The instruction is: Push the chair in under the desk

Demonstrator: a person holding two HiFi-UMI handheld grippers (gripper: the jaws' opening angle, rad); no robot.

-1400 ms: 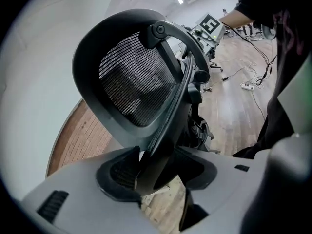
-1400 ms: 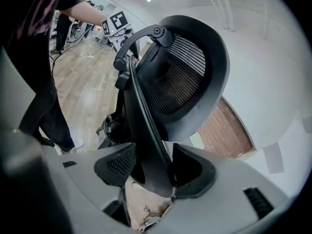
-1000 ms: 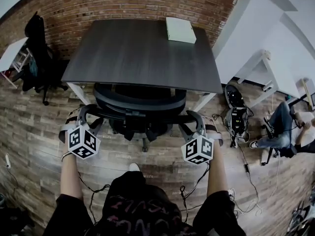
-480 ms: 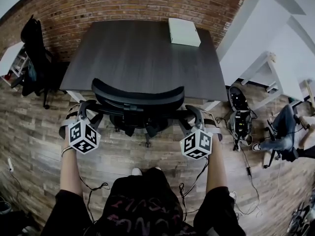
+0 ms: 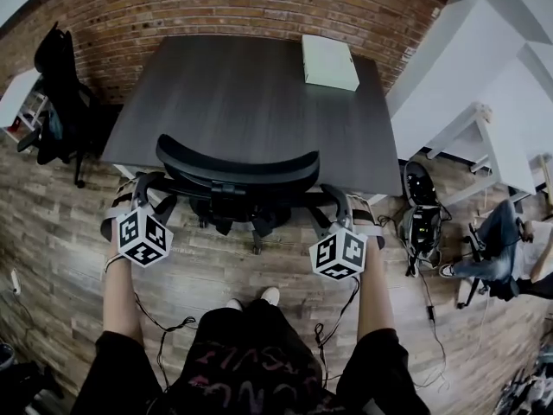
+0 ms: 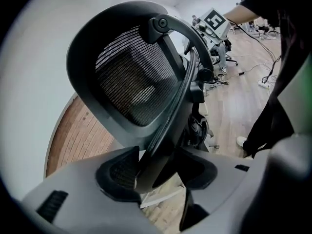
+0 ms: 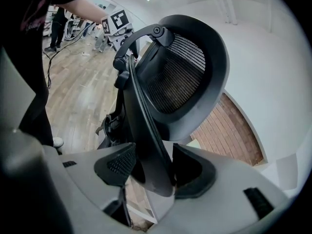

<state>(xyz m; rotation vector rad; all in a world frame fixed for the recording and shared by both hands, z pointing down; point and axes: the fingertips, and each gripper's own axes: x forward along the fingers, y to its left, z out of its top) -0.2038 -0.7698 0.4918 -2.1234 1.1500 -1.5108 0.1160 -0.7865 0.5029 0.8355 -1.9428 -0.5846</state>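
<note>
The left tool [image 5: 147, 190] and right tool [image 5: 335, 201] each clamp the chair [image 5: 238, 169] back frame, at its 9 and 3 o'clock. The table [image 5: 242, 85] stands at 12 o'clock.

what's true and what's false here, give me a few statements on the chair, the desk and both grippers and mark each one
1. The left gripper is shut on the back frame of the chair. True.
2. The right gripper hangs open, clear of the chair. False: its fingers clamp the back frame on the chair's other side.
3. A white box lies near the far right corner of the desk. True.
4. The chair stands out on the floor, well away from the desk. False: its backrest is right at the desk's near edge.
</note>
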